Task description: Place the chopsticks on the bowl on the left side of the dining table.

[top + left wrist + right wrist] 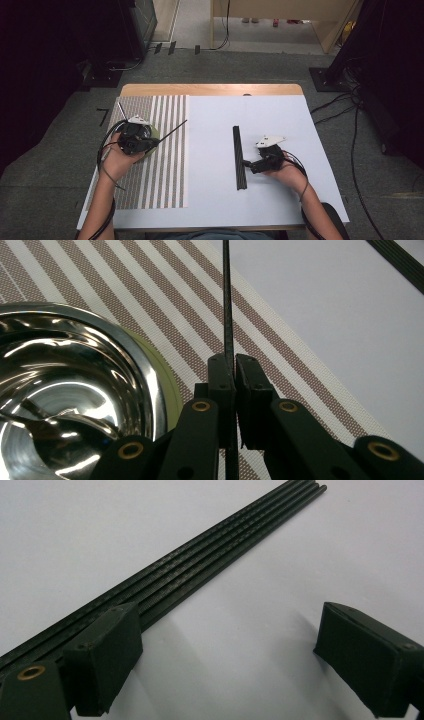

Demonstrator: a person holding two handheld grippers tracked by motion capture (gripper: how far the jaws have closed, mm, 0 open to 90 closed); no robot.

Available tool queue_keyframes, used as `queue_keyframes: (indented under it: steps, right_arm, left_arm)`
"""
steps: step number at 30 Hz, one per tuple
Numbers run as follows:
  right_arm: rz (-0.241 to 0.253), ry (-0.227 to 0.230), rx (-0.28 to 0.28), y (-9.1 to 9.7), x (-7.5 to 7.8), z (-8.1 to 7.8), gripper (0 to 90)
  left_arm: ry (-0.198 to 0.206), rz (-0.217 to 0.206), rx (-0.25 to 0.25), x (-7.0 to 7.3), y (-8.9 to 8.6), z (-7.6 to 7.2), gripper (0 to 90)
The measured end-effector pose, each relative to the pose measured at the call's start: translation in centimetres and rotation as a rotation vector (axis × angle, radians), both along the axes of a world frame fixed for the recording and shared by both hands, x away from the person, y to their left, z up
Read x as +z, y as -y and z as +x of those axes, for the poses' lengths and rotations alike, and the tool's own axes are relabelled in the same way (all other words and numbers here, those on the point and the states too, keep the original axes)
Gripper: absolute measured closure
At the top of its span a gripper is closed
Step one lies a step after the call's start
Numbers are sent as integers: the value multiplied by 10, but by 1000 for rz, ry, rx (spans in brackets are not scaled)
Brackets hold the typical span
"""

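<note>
A thin black rod (171,131) (227,300) is clamped between the jaws of my left gripper (151,143) (234,365), which is shut on it. The rod points forward and to the right, over the striped placemat (167,170) (165,285). A shiny steel bowl (75,390) sits just left of the jaws, mostly hidden under the gripper in the high view. A bundle of several black rods (239,157) (200,570) lies on the white table top. My right gripper (246,164) (230,630) stands open beside the bundle, its left pad (107,655) right at the rods.
The white sheet (215,200) covers most of the wooden table (210,89). A second thin dark stick (122,111) sticks up behind the left gripper. Cables (345,105) trail on the grey floor to the right of the table.
</note>
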State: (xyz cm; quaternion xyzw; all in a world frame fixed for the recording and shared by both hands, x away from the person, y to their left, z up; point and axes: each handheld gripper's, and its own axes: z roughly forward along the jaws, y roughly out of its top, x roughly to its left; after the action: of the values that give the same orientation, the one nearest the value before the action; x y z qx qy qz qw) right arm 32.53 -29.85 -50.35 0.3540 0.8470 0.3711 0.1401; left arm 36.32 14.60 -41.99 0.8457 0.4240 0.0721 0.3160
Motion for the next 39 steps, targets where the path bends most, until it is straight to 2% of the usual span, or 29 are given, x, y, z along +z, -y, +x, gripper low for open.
queue_keyframes:
  steps: [15, 31, 39]
  right_arm:
    - [0, 0, 0, 0, 0, 0, 109]
    - [0, 1, 0, 0, 0, 0, 109]
    - [0, 1, 0, 0, 0, 0, 109]
  left_arm:
    - [2, -16, 48, 2, -21, 0, 873]
    - [14, -9, 76, 4, -39, -2, 873]
    - [9, 2, 100, 1, -49, -1, 873]
